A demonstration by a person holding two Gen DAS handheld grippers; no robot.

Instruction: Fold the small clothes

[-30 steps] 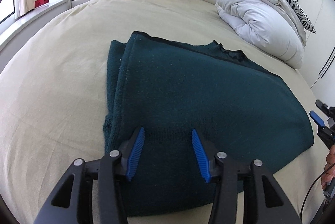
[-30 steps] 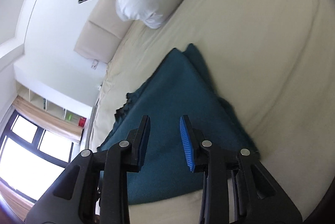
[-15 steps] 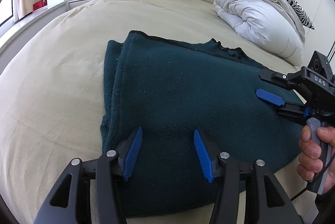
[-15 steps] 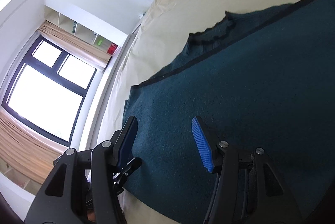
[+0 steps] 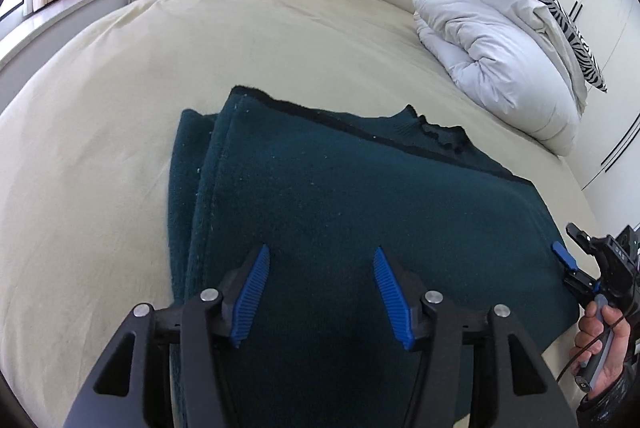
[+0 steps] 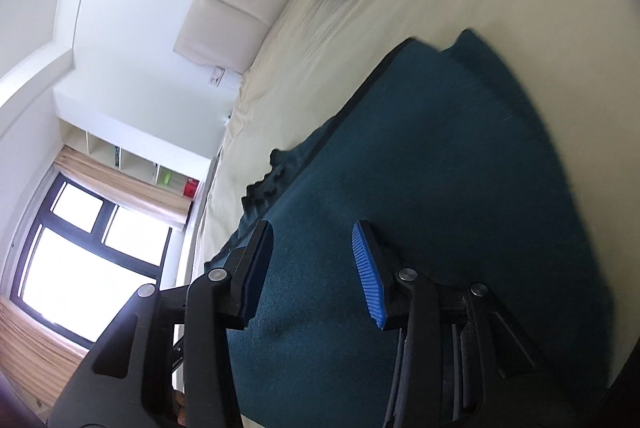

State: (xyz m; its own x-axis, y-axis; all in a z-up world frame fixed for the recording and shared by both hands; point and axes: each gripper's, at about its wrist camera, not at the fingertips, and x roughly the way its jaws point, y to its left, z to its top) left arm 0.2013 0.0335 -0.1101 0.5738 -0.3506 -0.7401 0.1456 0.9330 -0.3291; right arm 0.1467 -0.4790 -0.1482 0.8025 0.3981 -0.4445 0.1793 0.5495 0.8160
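Both grippers over the folded dark teal sweater point(image 5: 352, 228), nothing gripped yet.

We see the sweater flat on the cream bed point(image 5: 120, 107), already doubled, collar at the far edge. Since half a second ago the right gripper point(image 6: 312, 268) has pulled back from over the middle to the sweater's right edge, rolled sideways; its jaws are closing with cloth below them, nothing pinched. Our left gripper point(image 5: 320, 292) has edged further in over the near hem, jaws parting slightly, pads clear of the fabric. We judge both are lining up for the next fold. White duvet point(image 5: 500, 59) sits well apart.
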